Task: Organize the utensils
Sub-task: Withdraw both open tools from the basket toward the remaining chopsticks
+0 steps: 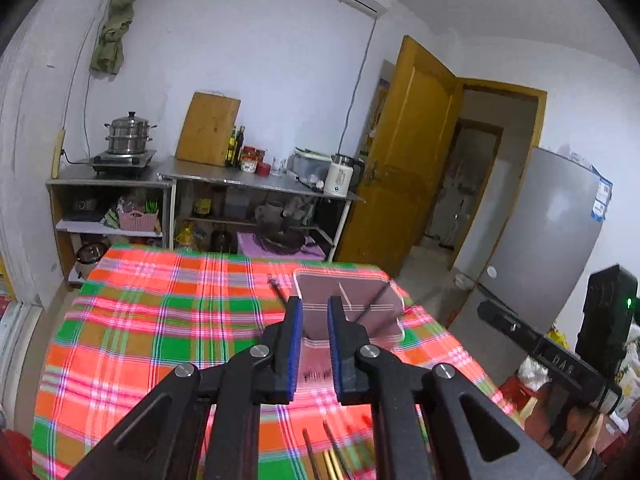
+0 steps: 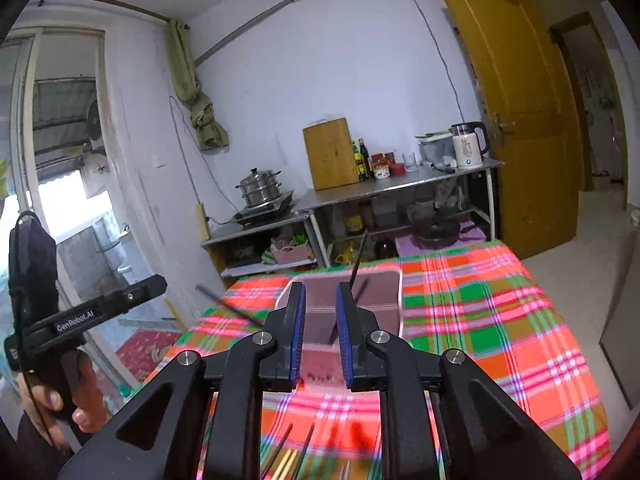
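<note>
Left wrist view: the left gripper (image 1: 315, 312) has its jaws slightly parted, holding nothing; ahead sits one clear tray (image 1: 384, 280) with two dark chopsticks (image 1: 374, 300) (one blurred). Right gripper (image 2: 321, 300) likewise gapes empty. Several loose chopsticks (image 2: 286, 460) lie on the tabletop (image 2: 500, 320) beneath the jaws.

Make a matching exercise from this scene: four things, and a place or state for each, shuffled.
Things:
1. clear tray
2. steamer pot
3. cutting board
4. kettle

Places:
A. leaning against the wall
B. on the plaid tablecloth
C. on the stove
D. at the counter end by the door

Pairs: 1-B, 2-C, 3-A, 4-D
</note>
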Motion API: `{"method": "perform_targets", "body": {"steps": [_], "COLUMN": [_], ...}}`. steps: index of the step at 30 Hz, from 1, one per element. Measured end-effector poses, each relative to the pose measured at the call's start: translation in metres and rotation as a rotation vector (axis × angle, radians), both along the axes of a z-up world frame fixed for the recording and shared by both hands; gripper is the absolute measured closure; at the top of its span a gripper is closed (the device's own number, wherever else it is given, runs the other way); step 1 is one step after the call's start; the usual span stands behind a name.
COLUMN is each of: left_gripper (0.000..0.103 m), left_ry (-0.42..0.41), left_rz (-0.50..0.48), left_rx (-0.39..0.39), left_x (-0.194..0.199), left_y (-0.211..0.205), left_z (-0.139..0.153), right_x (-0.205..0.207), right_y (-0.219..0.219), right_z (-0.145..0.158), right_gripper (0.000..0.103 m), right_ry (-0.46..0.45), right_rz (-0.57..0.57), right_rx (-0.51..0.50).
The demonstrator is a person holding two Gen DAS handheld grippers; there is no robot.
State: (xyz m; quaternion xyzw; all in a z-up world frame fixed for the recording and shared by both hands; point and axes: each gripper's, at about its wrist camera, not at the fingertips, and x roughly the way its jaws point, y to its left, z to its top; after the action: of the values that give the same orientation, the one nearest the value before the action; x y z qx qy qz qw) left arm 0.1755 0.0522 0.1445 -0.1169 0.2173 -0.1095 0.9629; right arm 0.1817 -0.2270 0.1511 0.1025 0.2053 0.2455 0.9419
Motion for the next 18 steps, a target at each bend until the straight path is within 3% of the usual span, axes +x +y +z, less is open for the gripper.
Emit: {"method": "perform_targets", "body": {"steps": [9,18], "left_gripper": [0.091,0.091], "left_ry": [0.080,0.190], "left_rz": [-0.047,-0.086], "left_rx": [0.013,0.028], "left_x": [-0.055,-0.076], "left_y": [-0.016,-0.032], "left_z": [-0.053,-0.101], "right_x": [-0.046,-0.070], "right_y": [-0.014,-0.018], "right_z": [-0.032,-0.072], "right_gripper": [0.087,0.087], "right_ry": [0.063,0.161], "right_rz": [0.032,0.054], "right_rx": [0.006,-0.005]}}
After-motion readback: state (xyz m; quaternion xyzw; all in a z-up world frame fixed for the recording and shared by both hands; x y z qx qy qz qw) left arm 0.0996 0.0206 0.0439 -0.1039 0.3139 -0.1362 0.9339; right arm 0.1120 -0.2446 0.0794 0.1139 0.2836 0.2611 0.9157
